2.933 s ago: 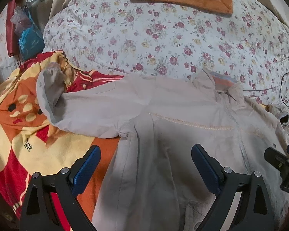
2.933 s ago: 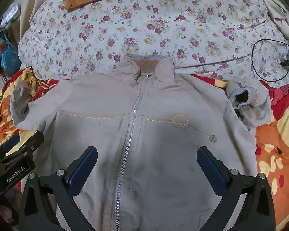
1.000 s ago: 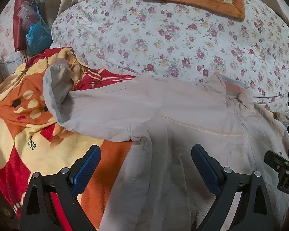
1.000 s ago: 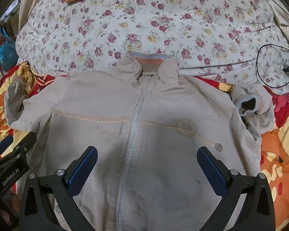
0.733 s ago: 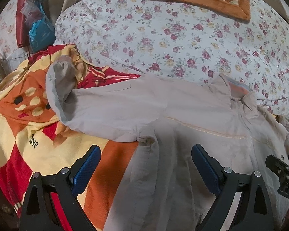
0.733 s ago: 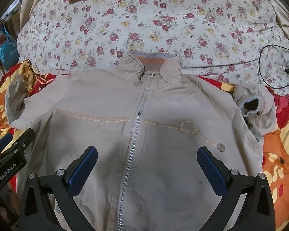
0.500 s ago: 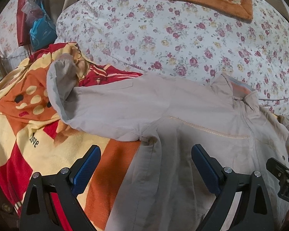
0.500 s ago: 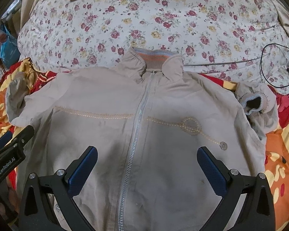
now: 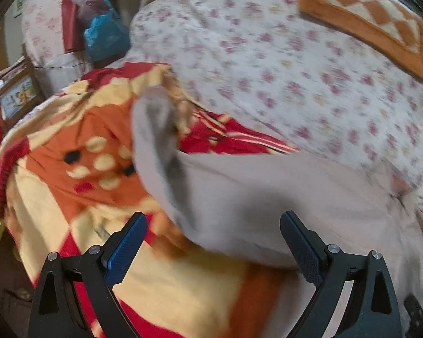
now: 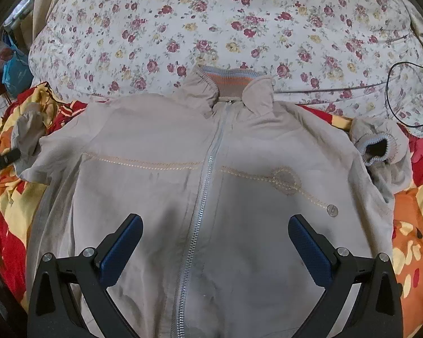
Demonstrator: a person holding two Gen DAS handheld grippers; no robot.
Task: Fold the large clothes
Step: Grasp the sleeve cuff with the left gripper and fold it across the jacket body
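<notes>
A beige zip-up jacket [image 10: 160, 186] lies face up on the bed, zipped, collar away from me. My right gripper [image 10: 215, 242] is open and empty above its lower front, straddling the zipper. The jacket's right sleeve cuff [image 10: 376, 148] is bunched at the right. In the blurred left wrist view my left gripper [image 9: 213, 242] is open and empty just above the lower edge of the jacket's left sleeve [image 9: 239, 197], whose cuff end [image 9: 152, 118] curls up. The left gripper's tip shows in the right wrist view [image 10: 2, 159] beside that cuff.
A red, orange and yellow blanket [image 9: 79, 174] lies under the jacket. A floral duvet [image 10: 239, 28] is piled behind it with an orange checked mat [image 9: 366, 14] on top. A black cable [image 10: 406, 95] lies at the right. Blue and red bags [image 9: 101, 33] sit at the far left.
My left gripper has swung left and forward towards the left sleeve, and its view is now blurred. My right gripper has edged slightly forward over the jacket. The jacket has not moved.
</notes>
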